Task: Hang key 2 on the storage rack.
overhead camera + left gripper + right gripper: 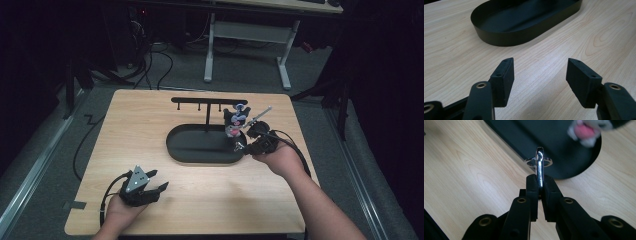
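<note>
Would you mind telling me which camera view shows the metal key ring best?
The right gripper view: the key ring is close and sharp, clamped between the right gripper fingers. The high view shows it as a tiny glint; the left gripper view looks elsewhere.

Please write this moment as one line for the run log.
right gripper: shut on keychain clasp | plush keychain: lifted over tray | left gripper: open, empty, low over table
</note>
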